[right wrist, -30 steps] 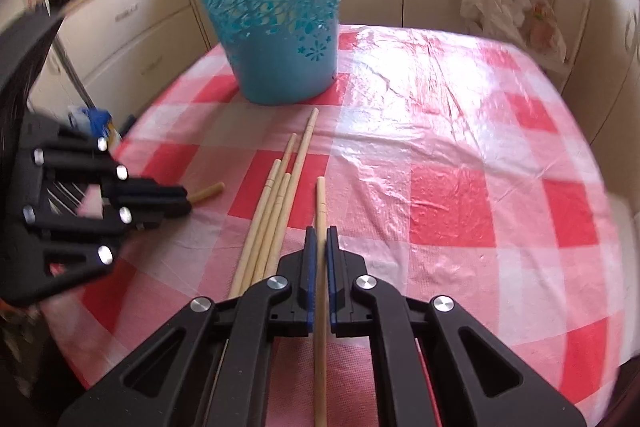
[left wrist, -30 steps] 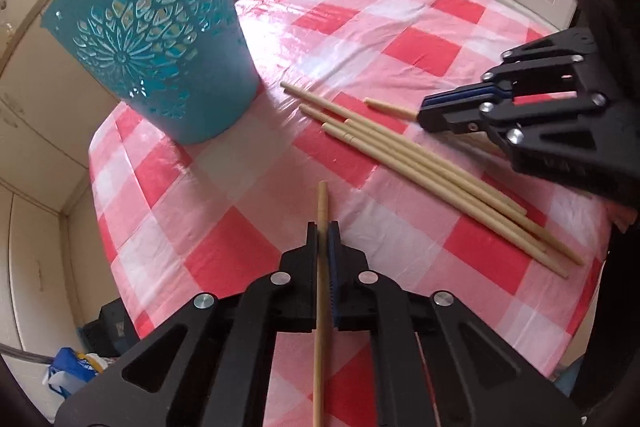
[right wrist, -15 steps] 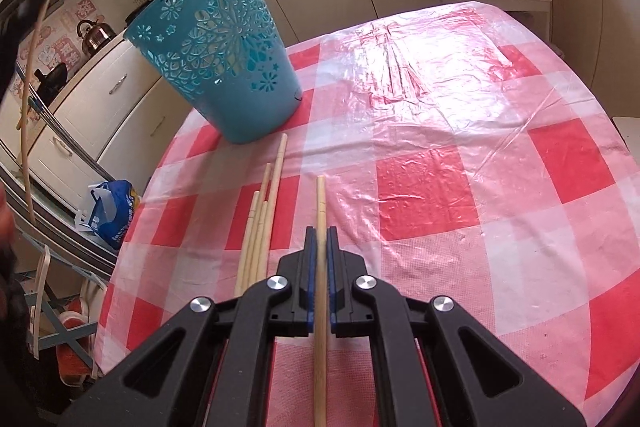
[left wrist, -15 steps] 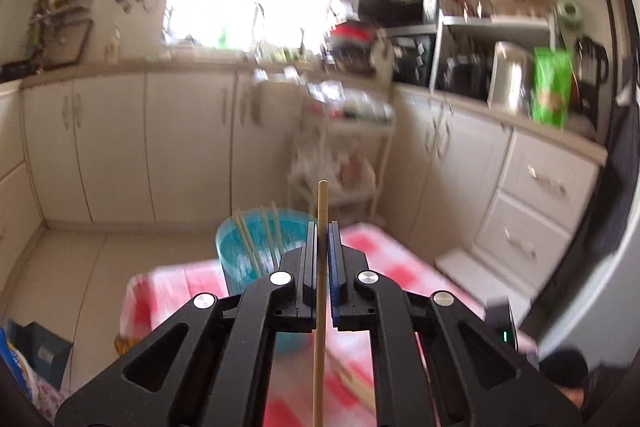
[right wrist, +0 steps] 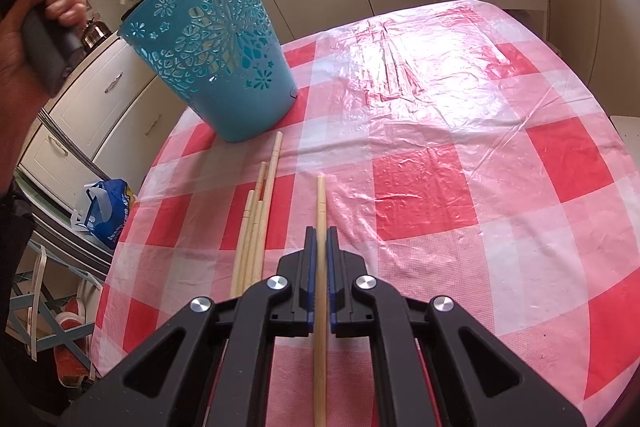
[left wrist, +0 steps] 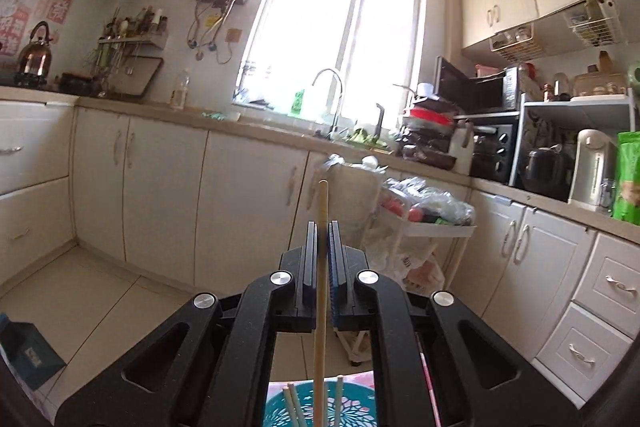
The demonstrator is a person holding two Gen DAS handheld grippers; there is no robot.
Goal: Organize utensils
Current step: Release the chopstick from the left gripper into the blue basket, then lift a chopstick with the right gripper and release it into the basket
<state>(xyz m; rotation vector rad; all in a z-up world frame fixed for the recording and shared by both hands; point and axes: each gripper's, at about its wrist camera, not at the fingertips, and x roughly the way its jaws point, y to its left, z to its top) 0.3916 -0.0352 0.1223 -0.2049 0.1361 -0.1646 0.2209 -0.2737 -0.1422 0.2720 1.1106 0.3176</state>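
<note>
Above the pierced turquoise plastic basket (left wrist: 320, 407), the left gripper (left wrist: 321, 227) stood pinched shut on one pale wooden chopstick (left wrist: 322, 267), held upright with its lower end inside the rim beside three chopsticks already stowed (left wrist: 294, 405). Over the red-and-white checked tablecloth (right wrist: 460, 155), the right gripper (right wrist: 320, 233) was clamped on a second wooden chopstick (right wrist: 321, 211), with four loose chopsticks (right wrist: 256, 227) lying just left of it. Judged step: the left-hand deposit, calling next for the jaws to part.
</note>
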